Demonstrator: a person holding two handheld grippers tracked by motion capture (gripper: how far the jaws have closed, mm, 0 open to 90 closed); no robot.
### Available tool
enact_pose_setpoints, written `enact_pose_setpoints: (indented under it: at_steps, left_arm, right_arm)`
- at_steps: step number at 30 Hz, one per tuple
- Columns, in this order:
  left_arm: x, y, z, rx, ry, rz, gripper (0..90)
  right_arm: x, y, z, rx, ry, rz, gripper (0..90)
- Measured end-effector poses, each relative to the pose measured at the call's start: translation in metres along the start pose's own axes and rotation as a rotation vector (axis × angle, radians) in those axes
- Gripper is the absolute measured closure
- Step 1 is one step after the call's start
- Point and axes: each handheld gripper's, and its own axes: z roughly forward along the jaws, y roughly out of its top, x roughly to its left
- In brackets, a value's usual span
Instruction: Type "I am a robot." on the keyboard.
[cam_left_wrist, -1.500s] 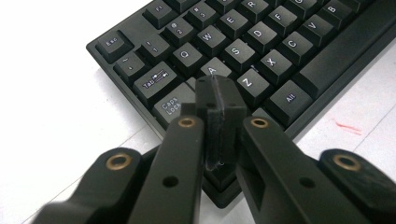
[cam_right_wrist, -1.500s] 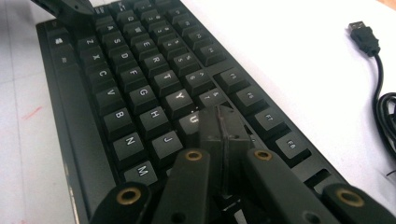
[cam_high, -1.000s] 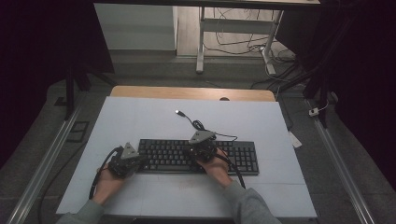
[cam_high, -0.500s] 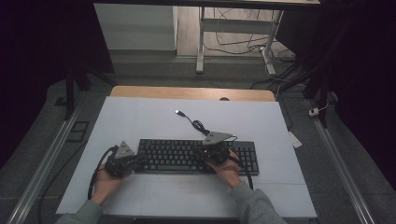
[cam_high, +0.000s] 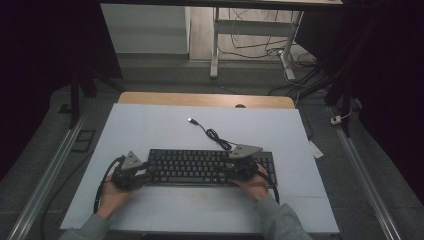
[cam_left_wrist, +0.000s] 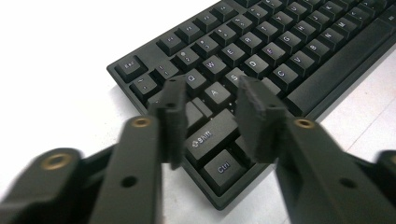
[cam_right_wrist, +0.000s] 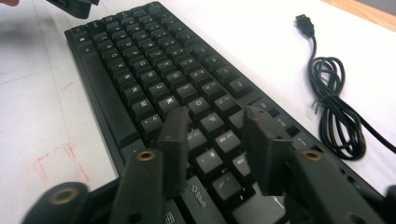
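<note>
Now both tongs stand part open, having just been opening from shut, with no key or edge pinched between their jaws. Left tongs (cam_high: 142, 172) hover over the keyboard's (cam_high: 200, 167) left end, jaws straddling the air above the Shift and Ctrl keys. Right tongs (cam_high: 231, 169) have slid from the middle of the keys toward the right part of the keyboard since a second ago. By this reading, the hands are setting up to take the keyboard at its two ends. It lies flat on the white surface (cam_high: 150, 125), near the person, long axis running left to right, key rows facing the person. Its coiled cable (cam_high: 215, 136) trails off the far edge, plug (cam_high: 191, 120) pointing far-left.
</note>
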Motion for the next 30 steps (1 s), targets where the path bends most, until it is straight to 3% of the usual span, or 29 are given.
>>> enact_pose_setpoints:
  at_steps: [3,11,18,24,28,30]
  left_arm:
    - [0.001,0.0,0.0,0.002,0.0,-0.013,49.8]
    - [0.006,0.006,-0.005,-0.016,0.002,-0.068,35.1]
    - [0.007,0.025,-0.01,-0.01,-0.047,-0.052,28.0]
    - [0.009,0.049,-0.006,0.005,-0.099,-0.022,30.2]
    - [0.004,0.055,0.0,-0.008,-0.175,-0.008,37.2]
    - [-0.001,0.056,0.005,0.014,-0.203,0.018,40.3]
  right_arm:
    - [-0.001,-0.002,-0.005,-0.007,-0.01,0.006,51.7]
    - [-0.002,-0.003,-0.007,-0.005,-0.008,0.013,48.3]
    - [0.001,-0.003,-0.013,-0.009,-0.004,0.017,47.6]
    - [0.0,-0.008,-0.017,-0.01,-0.009,0.022,47.3]
    - [-0.001,-0.008,-0.018,-0.009,-0.014,0.024,47.0]
    - [0.0,-0.008,-0.017,-0.003,-0.017,0.019,46.9]
